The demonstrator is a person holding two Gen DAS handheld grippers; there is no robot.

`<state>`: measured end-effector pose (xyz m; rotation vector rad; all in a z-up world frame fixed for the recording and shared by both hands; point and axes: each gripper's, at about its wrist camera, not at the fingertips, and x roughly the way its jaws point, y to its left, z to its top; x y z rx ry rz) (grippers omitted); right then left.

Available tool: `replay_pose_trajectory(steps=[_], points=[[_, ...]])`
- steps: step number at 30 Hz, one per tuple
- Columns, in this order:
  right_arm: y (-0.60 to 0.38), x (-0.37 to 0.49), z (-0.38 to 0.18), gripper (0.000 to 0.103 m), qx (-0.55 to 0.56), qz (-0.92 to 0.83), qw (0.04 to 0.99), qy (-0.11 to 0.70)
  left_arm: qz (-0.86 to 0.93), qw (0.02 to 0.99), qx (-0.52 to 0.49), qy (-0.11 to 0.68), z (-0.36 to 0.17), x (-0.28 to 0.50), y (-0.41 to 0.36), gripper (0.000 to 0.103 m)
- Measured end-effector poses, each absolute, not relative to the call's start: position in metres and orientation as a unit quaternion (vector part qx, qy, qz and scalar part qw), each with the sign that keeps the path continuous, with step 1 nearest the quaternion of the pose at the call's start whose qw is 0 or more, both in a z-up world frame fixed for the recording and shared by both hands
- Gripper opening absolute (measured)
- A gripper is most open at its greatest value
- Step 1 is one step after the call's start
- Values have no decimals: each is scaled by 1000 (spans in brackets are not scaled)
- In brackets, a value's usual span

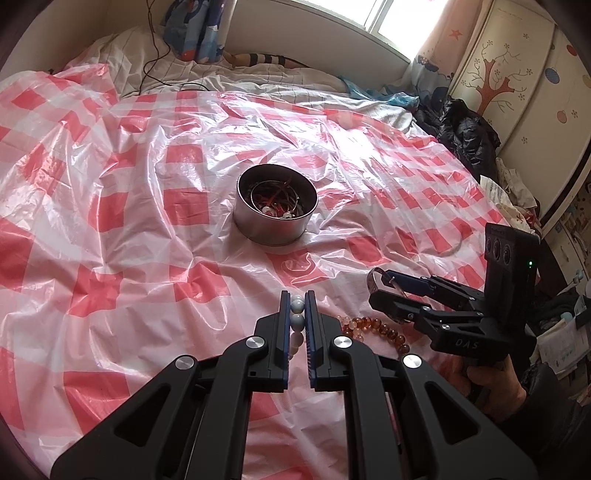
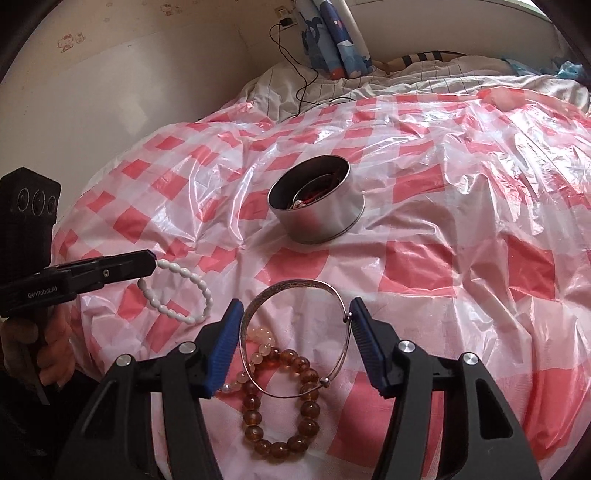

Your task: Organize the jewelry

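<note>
While angled downward, both claws gripping bracelets.

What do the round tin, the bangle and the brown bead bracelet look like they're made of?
Round tin: brushed metal, a dull silver sheen. Bangle: thin silvery metal, bright glints along its band. Brown bead bracelet: translucent amber beads, glossy; glass, resin or stone, can't tell which.

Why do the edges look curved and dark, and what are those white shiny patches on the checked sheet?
Both views are fisheye, so the corners go black and the bed bulges. In the left wrist view the window is blown out and glare streaks the plastic sheet. In the right wrist view the sheet glints too; the tin stays sharp.
</note>
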<state>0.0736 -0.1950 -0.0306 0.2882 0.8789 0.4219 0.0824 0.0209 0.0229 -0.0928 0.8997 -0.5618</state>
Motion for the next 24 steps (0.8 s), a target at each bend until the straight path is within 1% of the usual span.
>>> replay_pose_trajectory(steps=[24], points=[[-197,76,-36,58,151,197,871,424,-255,879,11,404,35,77,-2,7]])
